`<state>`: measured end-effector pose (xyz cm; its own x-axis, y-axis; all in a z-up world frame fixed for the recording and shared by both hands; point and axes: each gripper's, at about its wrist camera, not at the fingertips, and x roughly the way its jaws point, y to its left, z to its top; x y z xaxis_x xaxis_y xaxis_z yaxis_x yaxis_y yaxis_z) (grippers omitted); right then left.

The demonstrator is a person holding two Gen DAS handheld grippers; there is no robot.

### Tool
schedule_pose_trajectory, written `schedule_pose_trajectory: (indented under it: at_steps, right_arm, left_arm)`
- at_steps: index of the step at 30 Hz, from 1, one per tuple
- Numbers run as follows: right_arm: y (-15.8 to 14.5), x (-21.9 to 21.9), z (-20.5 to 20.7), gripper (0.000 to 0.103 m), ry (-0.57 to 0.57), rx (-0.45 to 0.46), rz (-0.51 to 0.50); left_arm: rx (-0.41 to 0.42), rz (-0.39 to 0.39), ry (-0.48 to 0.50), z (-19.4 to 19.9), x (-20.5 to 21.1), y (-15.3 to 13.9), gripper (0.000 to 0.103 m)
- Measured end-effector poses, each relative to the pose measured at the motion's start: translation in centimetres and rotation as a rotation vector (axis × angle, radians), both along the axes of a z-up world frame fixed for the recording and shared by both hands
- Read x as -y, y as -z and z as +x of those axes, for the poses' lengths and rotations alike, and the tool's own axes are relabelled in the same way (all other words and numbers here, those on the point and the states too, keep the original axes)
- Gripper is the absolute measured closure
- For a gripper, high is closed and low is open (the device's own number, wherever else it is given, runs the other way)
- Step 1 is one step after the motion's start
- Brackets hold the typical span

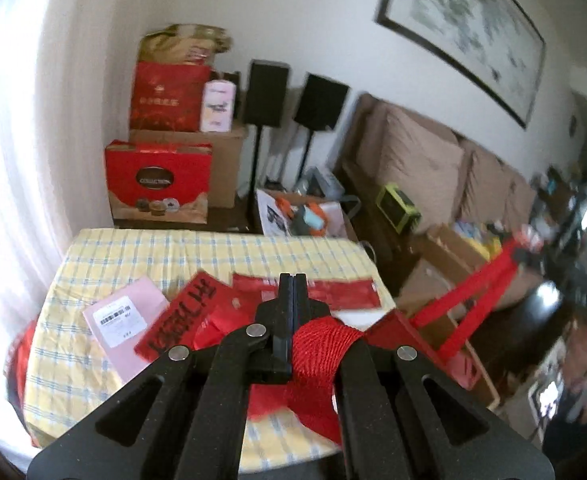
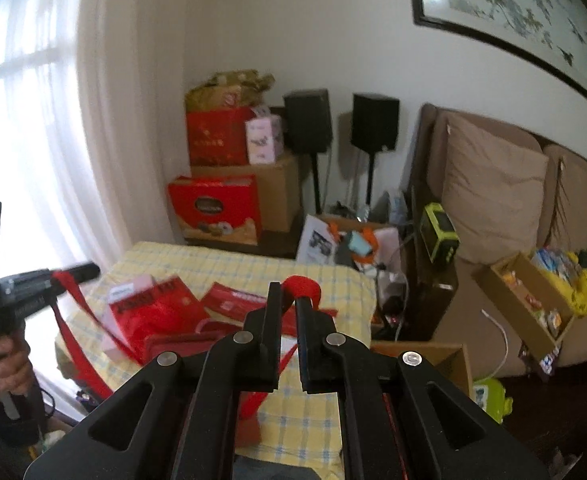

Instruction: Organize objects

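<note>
Left gripper (image 1: 292, 280) jaws clenched, a red woven ribbon (image 1: 325, 344) wrapped around the right finger and trailing off to the right. Right gripper (image 2: 289, 292) jaws pinch that ribbon, looped over its fingertips above the yellow-checked bench (image 2: 325, 276). Red packets (image 2: 161, 312) lie on the bench beyond both jaws.

Behind the tabletop (image 2: 197, 264) with its yellow checked cloth, two black speakers (image 2: 308, 120) stand on thin poles near the white wall. A brown sofa (image 2: 493, 208) with cushions is at the right, under a framed painting (image 2: 525, 4). White curtains (image 2: 25, 112) hang at the left.
</note>
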<state>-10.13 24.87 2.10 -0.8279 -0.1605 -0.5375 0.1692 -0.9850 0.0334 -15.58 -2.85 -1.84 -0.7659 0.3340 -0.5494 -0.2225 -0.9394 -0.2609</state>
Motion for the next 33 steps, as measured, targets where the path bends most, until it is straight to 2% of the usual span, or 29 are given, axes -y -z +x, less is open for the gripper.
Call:
schedule_pose_trajectory:
  at_steps: [4, 9, 11, 13, 14, 15, 16, 20, 21, 23, 24, 26, 27, 30, 33]
  right_arm:
    - [2.8, -1.3, -0.3, 0.097, 0.013, 0.062, -0.047]
    - [7.8, -2.4, -0.8, 0.095, 0.009, 0.171, -0.124]
    - [10.0, -2.8, -1.3, 0.094, 0.017, 0.222, -0.16]
    - [11.8, -3.0, -1.6, 0.093, 0.0, 0.264, -0.233]
    - [12.5, -3.2, -1.8, 0.089, -0.016, 0.284, -0.274]
    - [13.0, -3.5, -1.9, 0.086, -0.023, 0.293, -0.309]
    - [13.6, -3.7, -2.1, 0.077, -0.031, 0.297, -0.348]
    - [14.3, -4.7, -2.1, 0.074, -0.024, 0.275, -0.421]
    - [14.5, -5.2, -1.9, 0.074, -0.029, 0.27, -0.46]
    - [14.9, -6.0, -1.7, 0.07, -0.048, 0.262, -0.547]
    - [15.0, -6.4, -1.7, 0.068, -0.057, 0.26, -0.58]
    - [15.2, -6.9, -1.5, 0.064, -0.078, 0.258, -0.65]
    - [15.2, -7.1, -1.6, 0.064, -0.084, 0.256, -0.673]
    - [15.1, -7.0, -1.5, 0.063, -0.105, 0.252, -0.701]
    - [15.7, -5.6, -1.9, 0.059, -0.125, 0.28, -0.699]
  left_arm:
    - [0.046, 0.042, -0.04, -1.9, 1.2, 2.0, 0.103]
    - [0.131, 0.061, 0.019, -1.7, 0.3, 6.1, 0.103]
    - [0.183, 0.102, 0.038, -1.1, -0.3, 8.1, 0.102]
    - [0.205, 0.143, 0.084, -0.5, -1.5, 9.9, 0.095]
    - [0.205, 0.143, 0.109, -0.4, -2.3, 10.4, 0.084]
    - [0.21, 0.136, 0.133, -0.4, -3.1, 10.7, 0.069]
    - [0.213, 0.123, 0.129, -0.3, -3.6, 10.8, 0.067]
    - [0.192, 0.16, 0.101, 0.2, -3.9, 10.7, 0.054]
    - [0.19, 0.178, 0.089, 0.3, -3.7, 10.5, 0.042]
    - [0.173, 0.236, 0.087, 0.4, -2.9, 10.2, 0.026]
    - [0.157, 0.28, 0.102, 0.6, -2.5, 9.9, 0.025]
    - [0.148, 0.303, 0.096, 0.7, -2.0, 9.5, 0.022]
    - [0.144, 0.308, 0.096, 0.6, -2.0, 9.3, 0.017]
    - [0.162, 0.284, 0.144, 0.2, -3.0, 9.7, 0.015]
    - [0.19, 0.259, 0.185, 0.2, -4.6, 11.4, 0.015]
